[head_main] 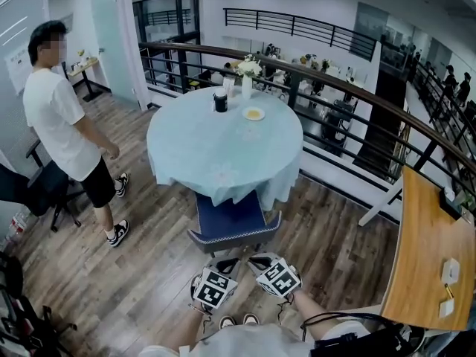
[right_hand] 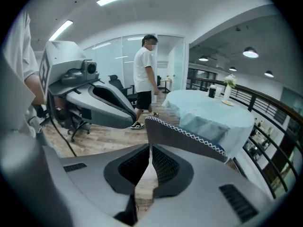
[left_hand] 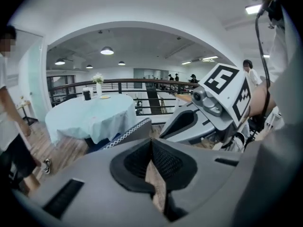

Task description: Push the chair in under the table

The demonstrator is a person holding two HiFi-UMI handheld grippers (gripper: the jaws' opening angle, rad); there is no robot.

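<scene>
Left gripper [left_hand: 152,148] and right gripper [right_hand: 150,157], both closed and empty, seemingly not yet touching the chair [head_main: 232,220], should press its back evenly, straight under the table [head_main: 212,151]

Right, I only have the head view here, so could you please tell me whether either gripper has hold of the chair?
Observer: No. The left gripper view shows the left gripper with its jaws together and nothing between them.
Operator: And the right one, please?
Observer: The right gripper is shut as well, with nothing held.
Operator: Where is the chair back from there?
Observer: In the right gripper view the chair back rises just past the tips, ungripped.
</scene>
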